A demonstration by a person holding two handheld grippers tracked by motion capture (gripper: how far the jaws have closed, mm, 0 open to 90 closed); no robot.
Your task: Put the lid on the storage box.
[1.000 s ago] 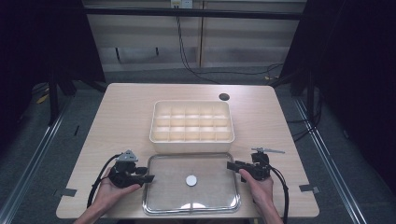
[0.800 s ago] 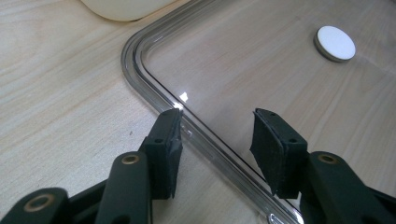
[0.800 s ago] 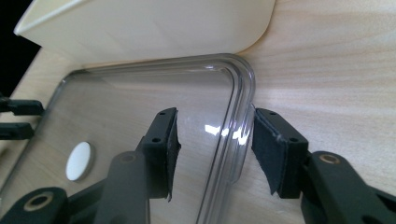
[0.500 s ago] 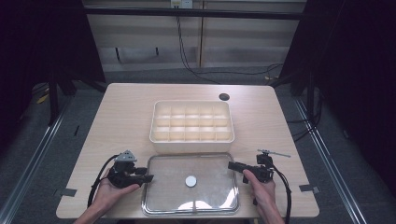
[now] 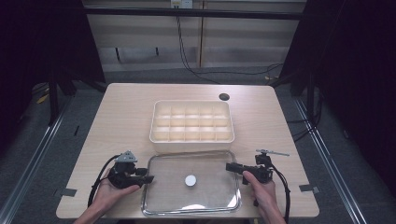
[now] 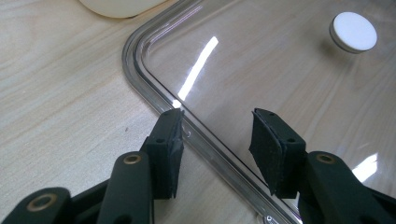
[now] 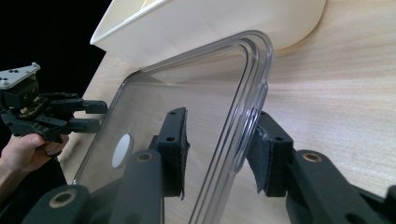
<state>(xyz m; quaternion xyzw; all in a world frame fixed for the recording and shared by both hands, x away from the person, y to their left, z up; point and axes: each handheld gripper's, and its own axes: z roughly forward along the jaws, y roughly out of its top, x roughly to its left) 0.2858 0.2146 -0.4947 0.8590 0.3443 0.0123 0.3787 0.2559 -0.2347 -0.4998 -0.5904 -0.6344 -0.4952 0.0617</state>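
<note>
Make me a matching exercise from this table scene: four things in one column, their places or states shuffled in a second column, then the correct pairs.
Things:
1. cream divided box
2. clear lid
3. white knob
4. left gripper

Places or states:
A. at the centre of the clear lid
B. open, fingers straddling the lid's left rim
C. empty, behind the lid, farther from the person
D. lying flat at the near table edge

Pairs: 1-C, 2-D, 3-A, 4-B
</note>
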